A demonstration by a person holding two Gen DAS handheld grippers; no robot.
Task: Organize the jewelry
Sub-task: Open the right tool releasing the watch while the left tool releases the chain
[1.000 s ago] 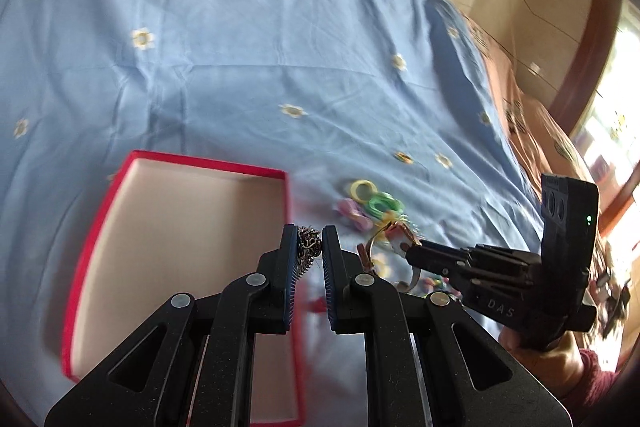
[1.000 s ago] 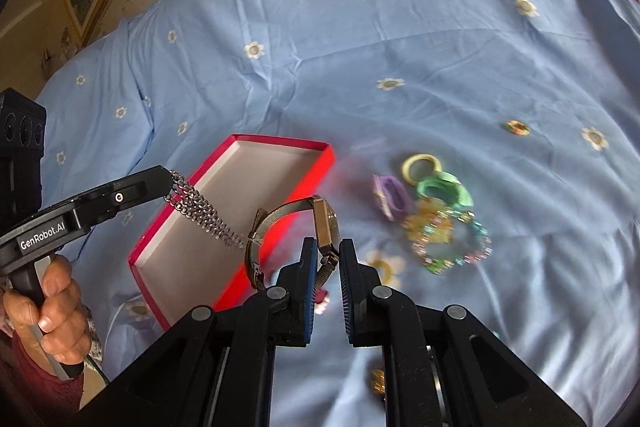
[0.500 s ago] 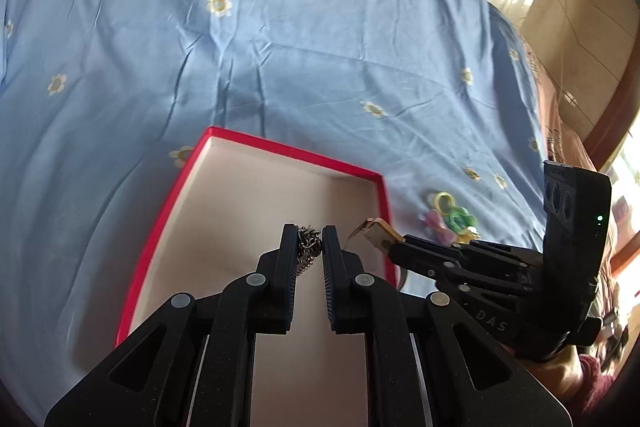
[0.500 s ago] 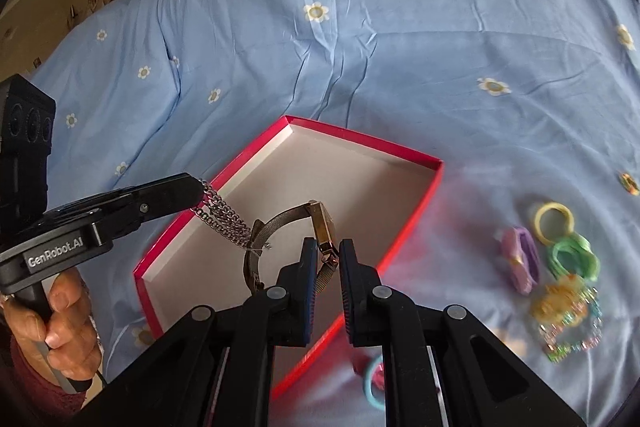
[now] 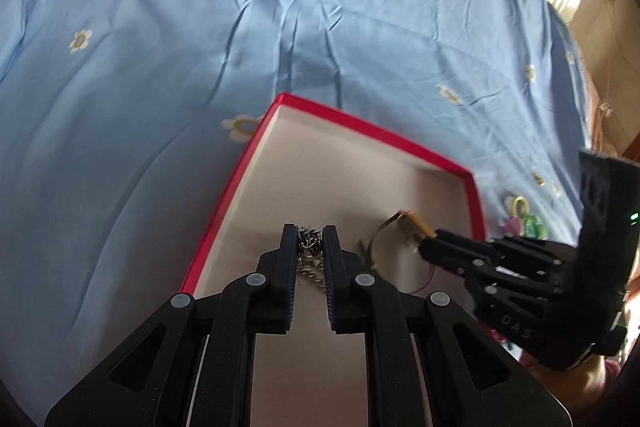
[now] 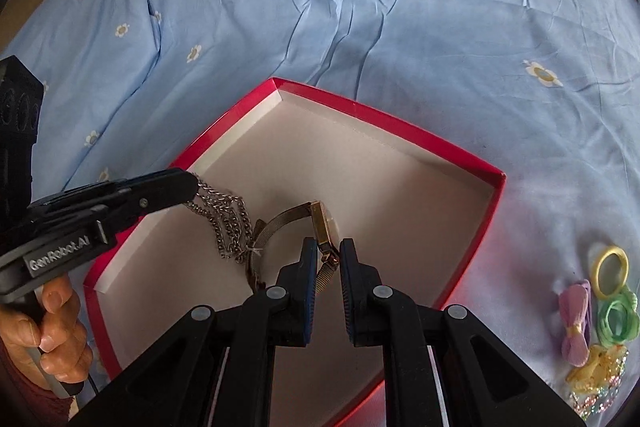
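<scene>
A red box (image 6: 412, 135) with a pale inside lies open on the blue bedsheet; it also shows in the left wrist view (image 5: 360, 125). My left gripper (image 5: 310, 247) is shut on a silver chain (image 6: 224, 217) that hangs over the box's left part. My right gripper (image 6: 326, 259) is shut on the strap of a gold watch (image 6: 326, 227), held over the middle of the box. The watch (image 5: 404, 231) shows blurred in the left wrist view. Chain and watch band hang close together; I cannot tell if they touch.
Hair ties and beaded pieces lie on the sheet right of the box: a yellow ring (image 6: 610, 271), green rings (image 6: 618, 319), a purple bow (image 6: 576, 323) and a beaded bracelet (image 6: 596, 383). The flowered bedsheet (image 6: 400, 7) spreads beyond the box.
Both grippers have moved left with their loads, from beside the hair-tie pile to above the inside of the red box. The chain and watch now hang lower in the box.
</scene>
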